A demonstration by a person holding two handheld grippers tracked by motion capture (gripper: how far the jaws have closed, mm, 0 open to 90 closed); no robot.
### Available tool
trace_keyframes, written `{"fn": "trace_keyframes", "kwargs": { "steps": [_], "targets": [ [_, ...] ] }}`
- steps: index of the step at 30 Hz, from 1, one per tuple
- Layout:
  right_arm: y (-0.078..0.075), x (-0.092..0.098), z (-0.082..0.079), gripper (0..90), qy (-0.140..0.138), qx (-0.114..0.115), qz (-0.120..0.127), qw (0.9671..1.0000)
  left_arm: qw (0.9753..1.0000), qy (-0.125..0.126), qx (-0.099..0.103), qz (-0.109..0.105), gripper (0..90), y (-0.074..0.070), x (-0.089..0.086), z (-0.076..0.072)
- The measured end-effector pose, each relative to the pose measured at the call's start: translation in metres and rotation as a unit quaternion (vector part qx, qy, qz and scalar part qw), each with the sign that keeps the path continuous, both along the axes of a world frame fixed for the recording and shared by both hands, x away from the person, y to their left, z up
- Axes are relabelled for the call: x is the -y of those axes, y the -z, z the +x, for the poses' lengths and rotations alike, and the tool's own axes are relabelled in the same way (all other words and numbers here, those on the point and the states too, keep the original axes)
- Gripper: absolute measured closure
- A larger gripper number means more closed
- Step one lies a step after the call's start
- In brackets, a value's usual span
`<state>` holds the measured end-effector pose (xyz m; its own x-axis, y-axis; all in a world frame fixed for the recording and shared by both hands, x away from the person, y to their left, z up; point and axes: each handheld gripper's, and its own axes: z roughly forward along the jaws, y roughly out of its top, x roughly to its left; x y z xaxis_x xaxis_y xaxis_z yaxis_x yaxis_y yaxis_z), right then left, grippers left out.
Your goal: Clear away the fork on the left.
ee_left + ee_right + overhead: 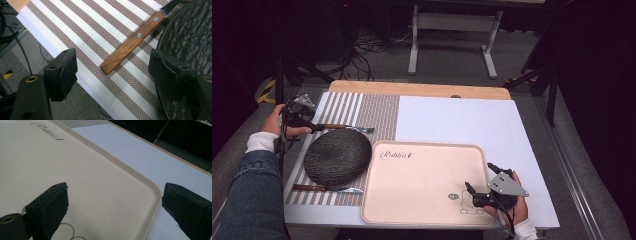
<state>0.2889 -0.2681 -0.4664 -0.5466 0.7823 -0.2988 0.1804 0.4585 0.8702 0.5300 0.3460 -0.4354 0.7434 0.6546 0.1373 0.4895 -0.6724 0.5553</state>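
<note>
The left tool [314, 126] hangs at the far left corner of the bench [452, 117], its jaws spread wide and gripping nothing, lined up on the butt end of the wooden-handled knife with two rivets [133, 42]. That knife lies flat on the brown-and-white striped woven placemat [100, 27], its handle pointing out toward the mat's edge and its blade running just behind the dark, round, textured plate [337, 156]. To my eye the handle sticks out that way so a tool can close on it from the side without fouling the plate, and the left one looks set for exactly that: one jaw sits over the bench edge, the other above the plate's rim, with the handle's end between and ahead of them, not yet touched. A second wooden-handled utensil [326, 188] lies along the near side of the plate, like a place setting. The right tool [479, 192] waits well apart, released and empty too, straddling the near right corner of the cream rectangular plastic tray with a rabbit drawing [82, 182], one jaw above the tray's floor and one outside its rim. I judge it is parked there to steady or lift the tray later.
</note>
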Motion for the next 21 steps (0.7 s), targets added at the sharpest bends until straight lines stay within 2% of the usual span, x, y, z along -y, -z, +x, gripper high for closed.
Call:
{"fn": "trace_keyframes", "kwargs": {
  "steps": [7,12,16,21],
  "targets": [
    [0.002,0.001,0.002,7.8,0.003,-0.004,-0.002,1.0,0.9994,0.013,-0.018,0.025,27.7,0.011,0.009,0.009],
    [0.004,0.002,0.004,7.9,0.008,-0.01,-0.004,0.9999,0.9992,0.017,-0.022,0.029,28.9,0.018,0.017,0.013],
    [0.005,0.001,0.004,8.0,0.003,-0.015,-0.011,0.9998,0.9989,0.021,-0.009,0.041,28.0,0.017,0.021,0.013],
    [0.006,0.0,0.005,8.0,-0.003,-0.019,-0.016,0.9997,0.9986,0.034,-0.021,0.034,35.1,0.017,0.022,0.014]
  ]
}}
